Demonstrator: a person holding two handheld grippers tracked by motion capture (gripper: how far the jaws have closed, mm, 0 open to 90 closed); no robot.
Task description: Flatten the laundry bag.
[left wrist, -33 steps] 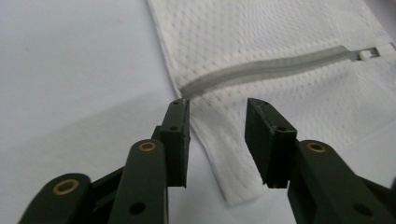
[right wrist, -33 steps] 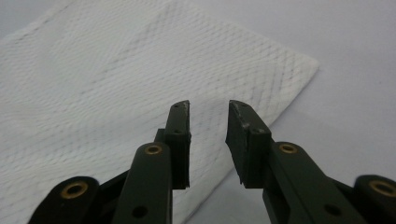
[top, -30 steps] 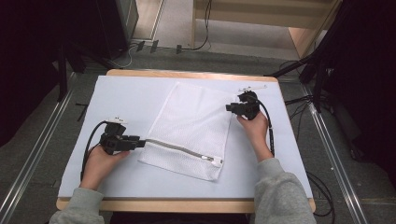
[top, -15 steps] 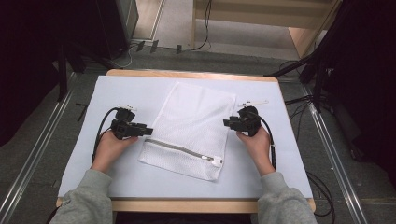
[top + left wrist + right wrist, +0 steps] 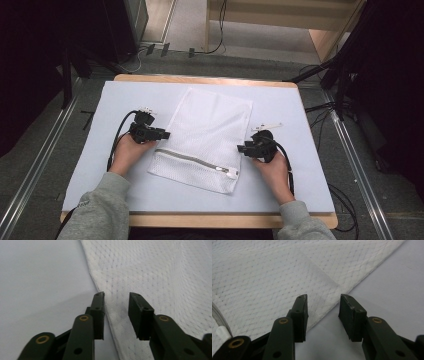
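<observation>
**Both claws released at the bag's edges**

We see the white mesh bag (image 5: 207, 137) flat on the counter (image 5: 280, 107). Our left claw (image 5: 116, 298) straddles its left edge, jaws apart; our right claw (image 5: 323, 301), also released, straddles the right edge.

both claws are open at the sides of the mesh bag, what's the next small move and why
Probably close both claws on the bag's side edges. The left claw straddles the left edge of the mesh bag with its jaws apart, and the right claw does the same at the right edge. Neither grips the fabric yet, so pinching comes before any lift or pull.
</observation>
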